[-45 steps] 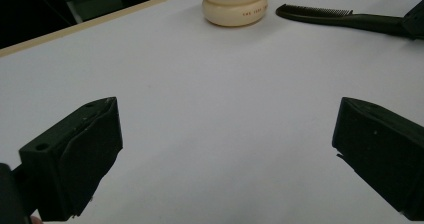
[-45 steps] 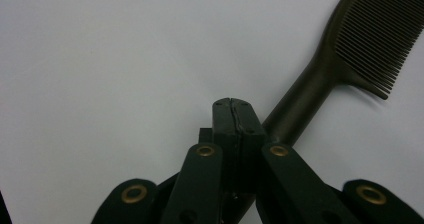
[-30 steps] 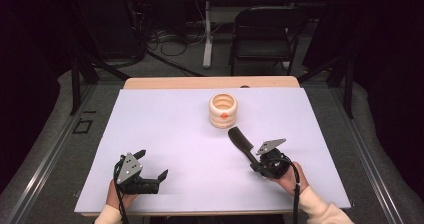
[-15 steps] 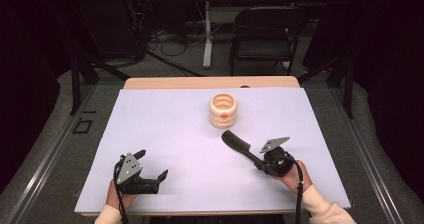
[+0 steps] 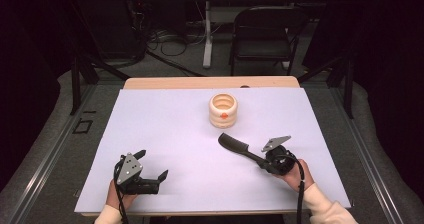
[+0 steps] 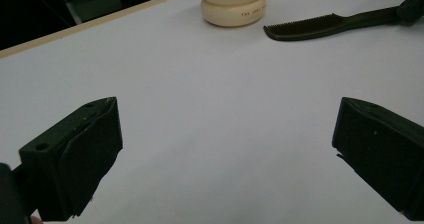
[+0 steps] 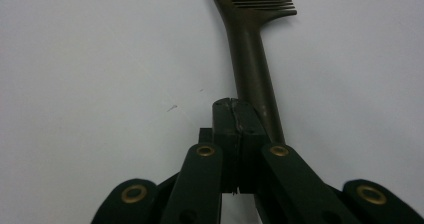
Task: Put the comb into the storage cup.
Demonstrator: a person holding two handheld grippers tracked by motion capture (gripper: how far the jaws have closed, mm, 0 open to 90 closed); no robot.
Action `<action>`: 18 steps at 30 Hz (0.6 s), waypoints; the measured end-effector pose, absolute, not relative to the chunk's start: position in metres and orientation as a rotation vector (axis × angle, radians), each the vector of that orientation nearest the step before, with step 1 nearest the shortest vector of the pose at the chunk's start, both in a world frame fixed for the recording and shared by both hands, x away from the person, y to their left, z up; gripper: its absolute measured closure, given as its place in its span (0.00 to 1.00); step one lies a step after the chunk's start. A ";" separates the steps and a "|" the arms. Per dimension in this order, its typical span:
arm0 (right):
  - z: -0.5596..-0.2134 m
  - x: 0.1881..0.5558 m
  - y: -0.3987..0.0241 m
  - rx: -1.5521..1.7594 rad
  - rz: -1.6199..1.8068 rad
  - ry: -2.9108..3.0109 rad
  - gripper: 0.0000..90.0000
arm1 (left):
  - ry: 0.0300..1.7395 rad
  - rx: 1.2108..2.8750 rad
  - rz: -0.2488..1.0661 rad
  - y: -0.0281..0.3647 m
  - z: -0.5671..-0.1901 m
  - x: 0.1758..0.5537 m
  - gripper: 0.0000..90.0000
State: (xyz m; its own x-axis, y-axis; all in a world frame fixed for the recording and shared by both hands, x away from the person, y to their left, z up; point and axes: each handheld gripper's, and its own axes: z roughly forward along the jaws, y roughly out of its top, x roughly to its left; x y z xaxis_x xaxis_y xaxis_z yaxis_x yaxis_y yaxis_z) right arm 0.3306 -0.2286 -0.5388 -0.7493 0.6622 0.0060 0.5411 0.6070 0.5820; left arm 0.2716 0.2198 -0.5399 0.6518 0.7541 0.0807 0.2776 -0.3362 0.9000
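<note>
A black comb (image 5: 240, 148) stretches over the white sheet, teeth end toward the far left; in the right gripper view its handle (image 7: 252, 59) runs out from under the pressed-together jaws. My right gripper (image 5: 262, 163) (image 7: 239, 114) is shut on the handle's near end, which the jaws hide. A cream ribbed jar (image 5: 223, 111) with an orange mark stands upright behind the comb. My left gripper (image 5: 152, 165) (image 6: 227, 149) rests at the near left, open, nothing between its jaws. The left gripper view has the comb (image 6: 325, 24) and the jar (image 6: 233, 4) far ahead.
The white sheet (image 5: 165, 124) covers a wooden table whose edge shows at the back. A folding chair (image 5: 265, 29), cables and a table leg stand beyond it on the dark floor. Bare sheet lies between the two grippers.
The right gripper has swung the comb from pointing steeply away to lying lower and more to the left. The left gripper has kept still.
</note>
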 end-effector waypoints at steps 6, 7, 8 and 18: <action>-0.539 0.333 -0.231 1.004 0.826 2.619 1.00 | 0.813 1.905 0.617 0.220 -0.540 0.272 0.00; -0.539 0.333 -0.231 1.003 0.825 2.617 1.00 | 0.813 1.906 0.617 0.220 -0.540 0.272 0.00; -0.539 0.334 -0.232 1.003 0.823 2.616 1.00 | 0.813 1.906 0.617 0.220 -0.540 0.272 0.00; -0.541 0.338 -0.233 0.990 0.815 2.595 1.00 | 0.813 1.906 0.619 0.220 -0.540 0.272 0.00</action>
State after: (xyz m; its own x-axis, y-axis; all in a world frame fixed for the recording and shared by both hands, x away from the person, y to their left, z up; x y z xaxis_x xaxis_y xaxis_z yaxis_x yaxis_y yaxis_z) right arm 0.3378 -0.2331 -0.5410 -0.7393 0.6727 -0.0299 0.5349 0.6137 0.5808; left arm 0.2717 0.2197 -0.5404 0.6524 0.7535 0.0809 0.2789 -0.3380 0.8989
